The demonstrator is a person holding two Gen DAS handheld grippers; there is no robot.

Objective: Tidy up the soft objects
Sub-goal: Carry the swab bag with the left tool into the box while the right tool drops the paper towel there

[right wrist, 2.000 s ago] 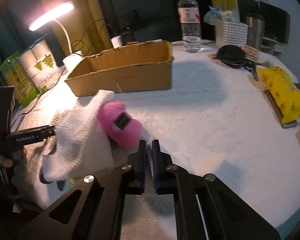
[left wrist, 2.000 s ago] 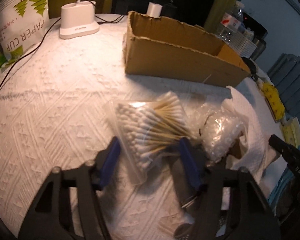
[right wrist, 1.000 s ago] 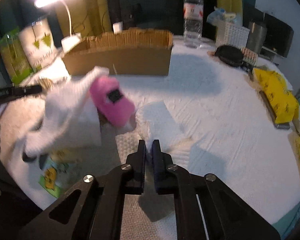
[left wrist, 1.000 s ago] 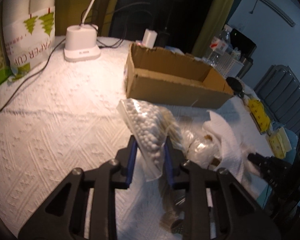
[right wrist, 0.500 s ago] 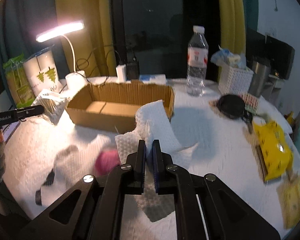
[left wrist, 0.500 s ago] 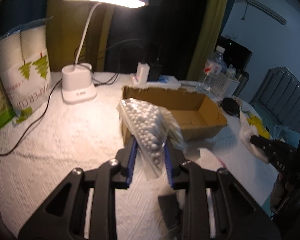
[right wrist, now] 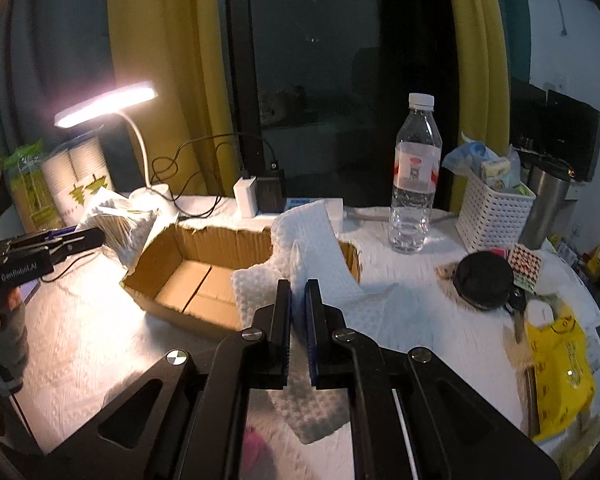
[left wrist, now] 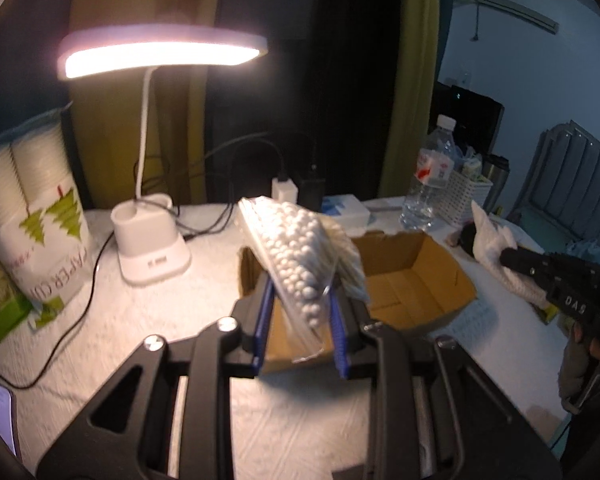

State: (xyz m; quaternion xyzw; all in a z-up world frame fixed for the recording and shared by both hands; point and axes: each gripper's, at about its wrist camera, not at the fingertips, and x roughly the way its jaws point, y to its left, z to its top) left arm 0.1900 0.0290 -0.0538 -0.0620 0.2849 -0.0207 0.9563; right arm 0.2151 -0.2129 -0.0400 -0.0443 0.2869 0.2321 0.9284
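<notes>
Two hand-held grippers are raised above the worktop (right wrist: pixel 400 280), each gripping something soft. The left hand-held gripper (left wrist: pixel 300 320) has its blue fingers (left wrist: pixel 265 320) clamped on a clear bag of cotton swabs (left wrist: pixel 300 252), which stands up between them with the white tips bunched towards the camera; the bag is held in the air at the near left end of the open cardboard box (left wrist: pixel 412 280). In the right wrist view the same bag (right wrist: pixel 116 220) shows at the left of the box (right wrist: pixel 188 280), just beside its left wall. The right hand-held gripper (right wrist: pixel 298 320) is closed on a white textured cloth (right wrist: pixel 312 240), pinched thinly between the fingers, and the cloth rises in front of the box's right end, hiding part of its far wall and right corner, while its lower part hangs down near the camera. The box sits on the white patterned worktop with nothing visible inside it. A lit desk lamp (left wrist: pixel 152 240) stands at the far left beside a pack of paper cups (left wrist: pixel 32 216). A water bottle (right wrist: pixel 414 184) and a white basket (right wrist: pixel 494 208) stand at the far right, with a black round pouch (right wrist: pixel 484 280) and a yellow packet (right wrist: pixel 556 364) nearer on the right.
</notes>
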